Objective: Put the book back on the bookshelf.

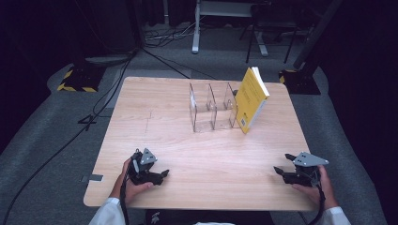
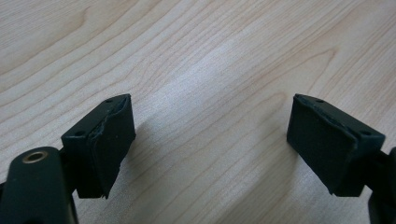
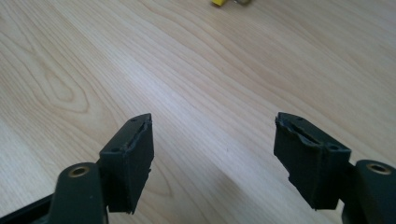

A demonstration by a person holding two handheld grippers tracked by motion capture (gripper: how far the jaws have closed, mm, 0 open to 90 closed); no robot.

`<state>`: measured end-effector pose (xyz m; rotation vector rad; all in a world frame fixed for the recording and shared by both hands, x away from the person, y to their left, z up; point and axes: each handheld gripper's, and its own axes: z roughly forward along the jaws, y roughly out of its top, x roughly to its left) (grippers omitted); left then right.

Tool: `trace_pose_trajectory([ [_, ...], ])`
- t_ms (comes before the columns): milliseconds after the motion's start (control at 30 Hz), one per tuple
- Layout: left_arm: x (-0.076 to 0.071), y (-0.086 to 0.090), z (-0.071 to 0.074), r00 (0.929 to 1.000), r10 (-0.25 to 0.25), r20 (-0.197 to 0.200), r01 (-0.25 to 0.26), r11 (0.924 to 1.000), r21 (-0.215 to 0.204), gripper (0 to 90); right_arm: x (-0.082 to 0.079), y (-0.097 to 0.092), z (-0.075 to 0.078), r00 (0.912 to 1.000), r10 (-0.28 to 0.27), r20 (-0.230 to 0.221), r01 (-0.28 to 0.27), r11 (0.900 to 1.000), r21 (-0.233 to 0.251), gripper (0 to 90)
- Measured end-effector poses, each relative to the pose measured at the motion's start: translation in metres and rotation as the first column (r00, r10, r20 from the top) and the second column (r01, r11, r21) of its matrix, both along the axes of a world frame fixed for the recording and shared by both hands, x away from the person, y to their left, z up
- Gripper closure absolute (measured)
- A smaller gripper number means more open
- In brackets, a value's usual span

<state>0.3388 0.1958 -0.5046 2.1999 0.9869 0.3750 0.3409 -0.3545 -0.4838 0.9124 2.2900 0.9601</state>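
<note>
Your left gripper point(image 1: 162, 175) sits low at the lower left of the high view, held in your left hand point(image 1: 133, 185) near the front edge of the table point(image 1: 197, 154). Its jaws stand spread with nothing between them; in the left gripper view you see bare wood grain between the two black pads point(image 2: 109, 144).

Your right gripper point(image 1: 280, 164) is at the lower right of the high view, in your right hand point(image 1: 313, 186), its tips pointing toward the frame's left. Its jaws are also spread and hold nothing; the right gripper view shows bare table between the pads point(image 3: 133, 163).

Both grippers are well apart from the things at the far side. The yellow book point(image 1: 251, 99) stands tilted in the upper right of the table, leaning against the right end of the clear rack point(image 1: 211, 108), which sits just left of it. A yellow scrap of the book point(image 3: 219, 2) shows at the top edge of the right gripper view.
</note>
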Motion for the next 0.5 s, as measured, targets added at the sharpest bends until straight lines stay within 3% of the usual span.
trace_pose_trajectory([
  [200, 0.0, 0.0, 0.0, 1.0, 0.0, 0.0, 0.0, 1.0, 0.0, 15.9, -0.005, -0.022, -0.007, 0.9983, -0.05, -0.03, 0.052, 0.9973, 0.052, 29.0],
  [500, 0.0, 0.0, 0.0, 1.0, 0.0, 0.0, 0.0, 1.0, 0.0, 15.9, -0.007, -0.043, -0.017, 0.989, -0.12, -0.086, 0.13, 0.9846, 0.118, 27.3],
])
